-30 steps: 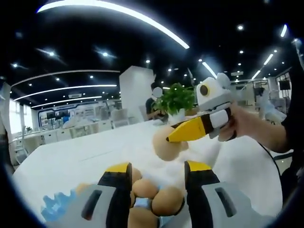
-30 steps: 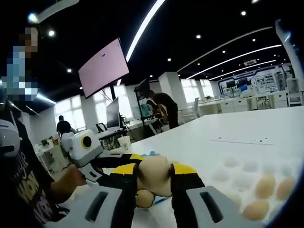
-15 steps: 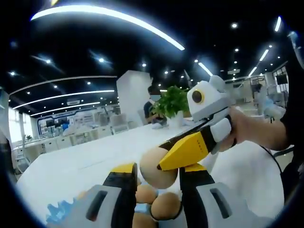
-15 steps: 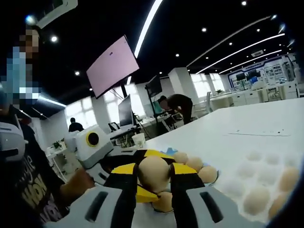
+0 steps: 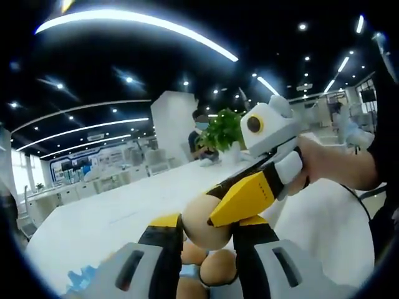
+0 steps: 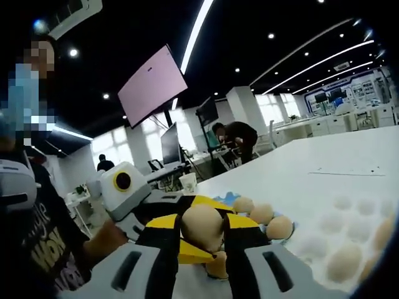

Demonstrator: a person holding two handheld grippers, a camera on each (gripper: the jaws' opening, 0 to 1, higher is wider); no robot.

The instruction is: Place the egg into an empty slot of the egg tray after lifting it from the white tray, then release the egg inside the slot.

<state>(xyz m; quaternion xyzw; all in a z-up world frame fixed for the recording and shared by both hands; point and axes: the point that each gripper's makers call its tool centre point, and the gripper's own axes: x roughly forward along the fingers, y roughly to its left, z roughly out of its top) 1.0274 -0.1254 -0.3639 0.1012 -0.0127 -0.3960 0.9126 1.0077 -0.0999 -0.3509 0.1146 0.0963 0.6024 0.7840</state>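
A tan egg (image 5: pixel 199 225) hangs in the air above the table. My right gripper (image 6: pixel 203 223) is shut on it, with the egg (image 6: pixel 202 229) between its yellow-tipped jaws. In the left gripper view the right gripper (image 5: pixel 218 208) reaches in from the right, a hand behind it. My left gripper (image 5: pixel 207 219) has its jaws against both sides of the same egg. In the right gripper view the left gripper (image 6: pixel 211 229) comes in from the left, one jaw above the egg and one below. A white egg tray (image 6: pixel 340 208) with some eggs (image 6: pixel 345 261) lies at the right.
Several loose eggs (image 6: pixel 262 213) lie on a blue tray (image 6: pixel 229 197) just beyond the grippers, and these eggs (image 5: pixel 218 268) show under my left jaws. The white table (image 5: pixel 106 218) stretches far ahead. A potted plant (image 5: pixel 221 134) and seated people are in the distance.
The right gripper has brought the egg in between the left gripper's jaws. The left jaws have narrowed onto it. The right jaws have kept their grip.
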